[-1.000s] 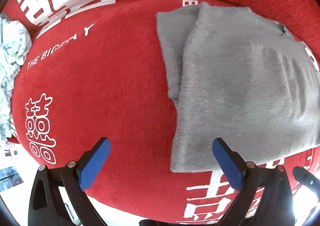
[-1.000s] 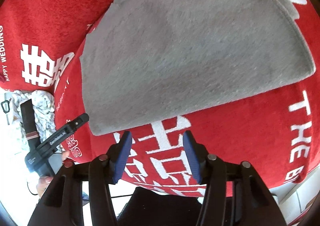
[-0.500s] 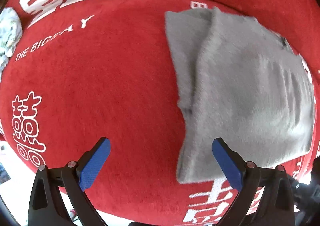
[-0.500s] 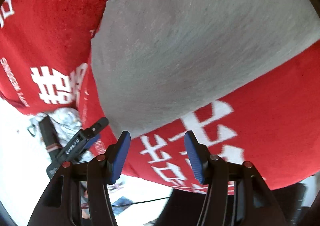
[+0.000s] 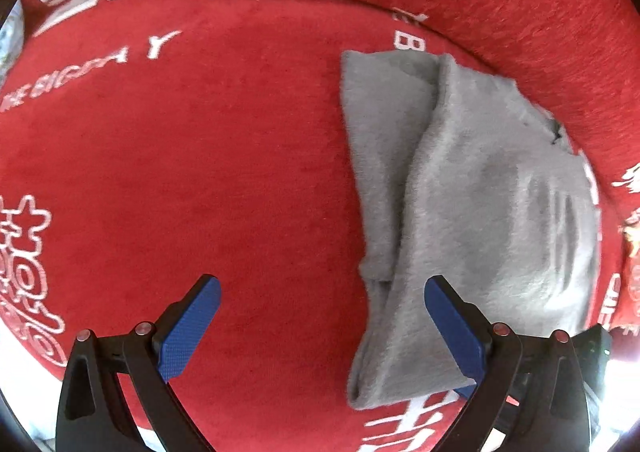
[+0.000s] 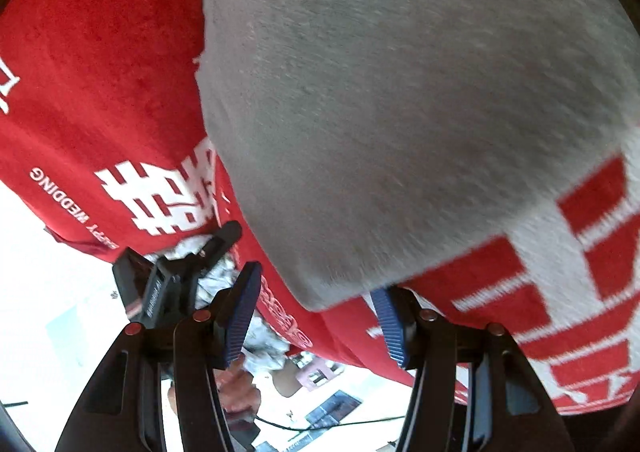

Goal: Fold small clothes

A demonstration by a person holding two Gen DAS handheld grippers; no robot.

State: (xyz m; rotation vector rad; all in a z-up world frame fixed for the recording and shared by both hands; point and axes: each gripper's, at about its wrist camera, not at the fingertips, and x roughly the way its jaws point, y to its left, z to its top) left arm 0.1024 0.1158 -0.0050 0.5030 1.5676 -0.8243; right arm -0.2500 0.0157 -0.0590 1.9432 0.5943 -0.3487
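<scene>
- Left wrist view: grey garment [image 5: 472, 204], part-folded with 1 flap lapped over the other, lies on the red printed cover [image 5: 180, 172]; left gripper [image 5: 322, 326] stands wide and empty, its right pad over the near hem.
- Right wrist view: right gripper [image 6: 316, 320], half-open and just widening, straddles the garment's near corner without pinching (a low, level approach should catch both layers).
- Only the right view shows the left gripper from outside.
</scene>
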